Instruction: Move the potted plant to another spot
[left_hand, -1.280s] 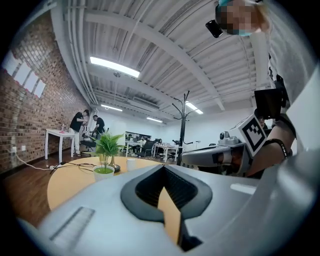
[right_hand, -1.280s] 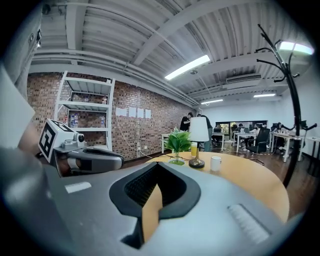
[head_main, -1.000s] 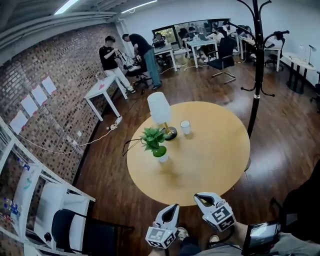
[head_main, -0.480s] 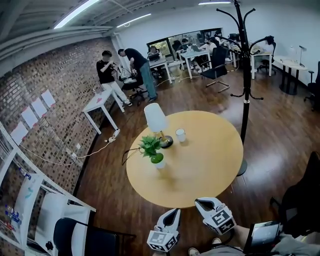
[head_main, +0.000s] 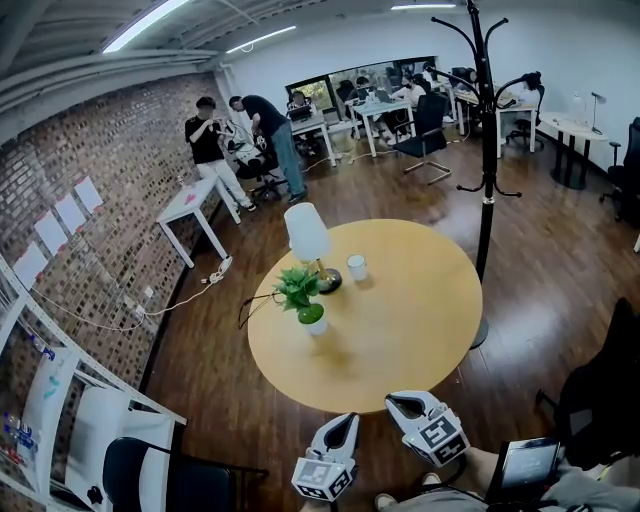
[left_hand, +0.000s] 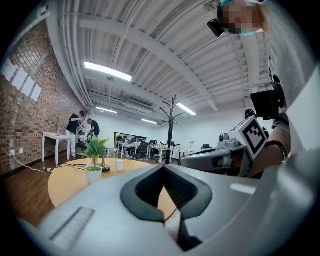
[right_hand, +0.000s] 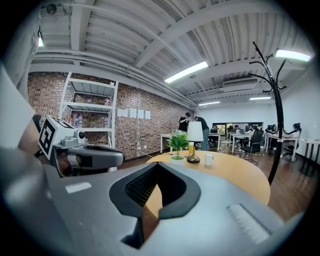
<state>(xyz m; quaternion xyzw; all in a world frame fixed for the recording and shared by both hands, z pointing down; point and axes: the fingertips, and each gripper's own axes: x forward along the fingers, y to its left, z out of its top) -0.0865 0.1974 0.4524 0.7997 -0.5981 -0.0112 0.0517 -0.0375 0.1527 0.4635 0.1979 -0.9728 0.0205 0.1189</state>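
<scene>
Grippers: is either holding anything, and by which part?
Nothing is held. The left gripper and right gripper are shut and empty; the potted plant stands apart on the table.

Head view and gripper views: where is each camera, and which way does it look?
Head view: on the person's head, looking down at the round table; left gripper and right gripper show at the bottom.
Left gripper view: on the left gripper, looking along its shut jaws over the table; right gripper shows at right.
Right gripper view: on the right gripper, looking likewise; left gripper shows at left.
Shared: all show the potted plant.
</scene>
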